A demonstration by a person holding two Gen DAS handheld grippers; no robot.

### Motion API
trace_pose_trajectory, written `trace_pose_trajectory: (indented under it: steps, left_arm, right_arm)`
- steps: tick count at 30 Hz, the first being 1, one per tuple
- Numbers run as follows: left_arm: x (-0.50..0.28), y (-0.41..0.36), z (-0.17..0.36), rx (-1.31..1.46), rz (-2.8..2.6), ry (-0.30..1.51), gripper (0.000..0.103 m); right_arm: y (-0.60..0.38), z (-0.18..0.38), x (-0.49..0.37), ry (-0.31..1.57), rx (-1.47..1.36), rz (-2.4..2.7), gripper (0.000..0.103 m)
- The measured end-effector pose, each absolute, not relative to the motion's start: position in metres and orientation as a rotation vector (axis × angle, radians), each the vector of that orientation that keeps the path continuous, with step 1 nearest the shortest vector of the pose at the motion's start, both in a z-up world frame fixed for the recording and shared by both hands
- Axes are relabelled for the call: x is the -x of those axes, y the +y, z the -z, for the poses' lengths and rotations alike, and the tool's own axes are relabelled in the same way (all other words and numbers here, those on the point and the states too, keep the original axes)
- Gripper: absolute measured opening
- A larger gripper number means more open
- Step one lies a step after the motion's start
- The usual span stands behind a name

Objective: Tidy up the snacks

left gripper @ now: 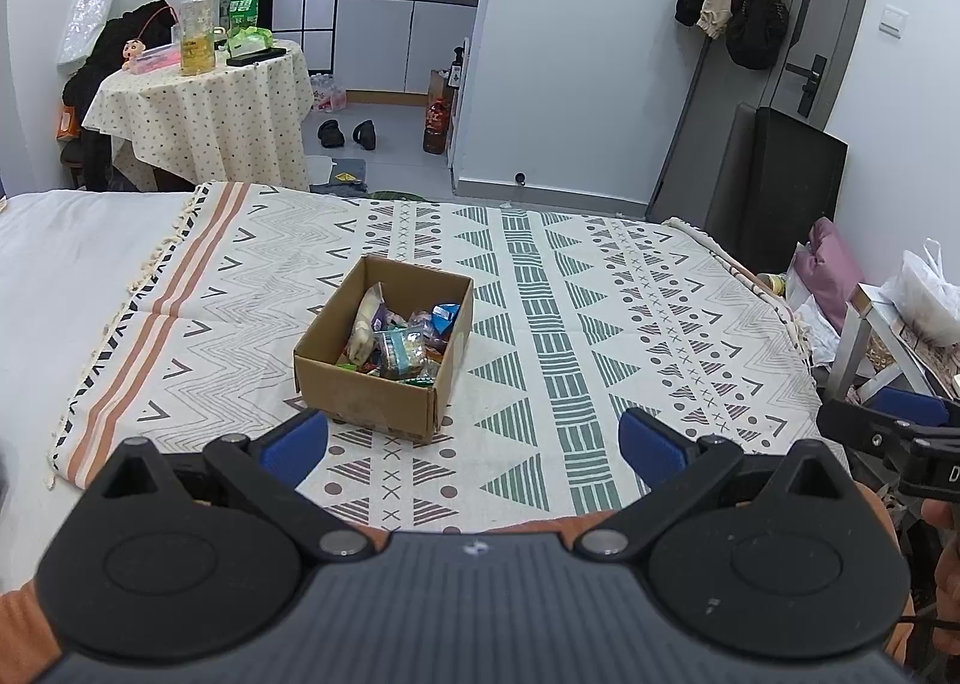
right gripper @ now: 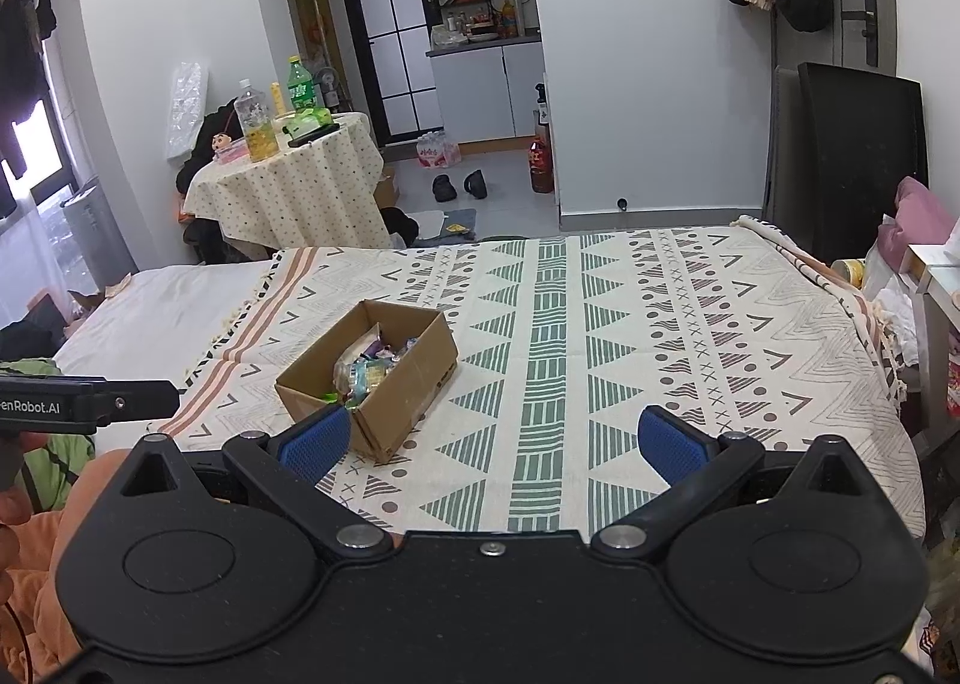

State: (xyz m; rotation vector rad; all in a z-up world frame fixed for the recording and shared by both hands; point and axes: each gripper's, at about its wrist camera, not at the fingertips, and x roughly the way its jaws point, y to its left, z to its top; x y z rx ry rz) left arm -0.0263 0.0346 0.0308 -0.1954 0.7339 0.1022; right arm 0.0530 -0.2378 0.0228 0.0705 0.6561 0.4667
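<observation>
Left wrist view shows a bed (left gripper: 72,264) covered by a patterned blanket (left gripper: 600,324), which gives a flat, bare working surface. At the centre of that blanket sits an open cardboard box (left gripper: 372,384), flaps absent or folded down, so its contents can be reached from above. Inside it lie the snacks (left gripper: 402,336), a loose heap of small wrapped packets; none is seen on the blanket outside the box. Judgement: sorting is either finished or not yet begun, and the frames cannot settle which.

Left gripper (left gripper: 474,447) hangs short of the box, which lies at 11 o'clock of its jaws. Those jaws are spread wide, holding and touching nothing. Right gripper (right gripper: 495,444) likewise hovers back, the box at its 10 o'clock, its near corner just beside the left blue pad in the right wrist view; jaws spread wide, empty.
</observation>
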Motion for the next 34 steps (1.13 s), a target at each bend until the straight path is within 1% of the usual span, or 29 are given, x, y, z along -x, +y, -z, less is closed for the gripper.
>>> trace_pose_trajectory:
  steps: [34]
  left_arm:
    - [0.0244, 0.0320, -0.0308, 0.177, -0.091, 0.728, 0.103]
  right_arm:
    - [-0.2398, -0.0147, -0.0568, 0.678, -0.061, -0.458, 0.103]
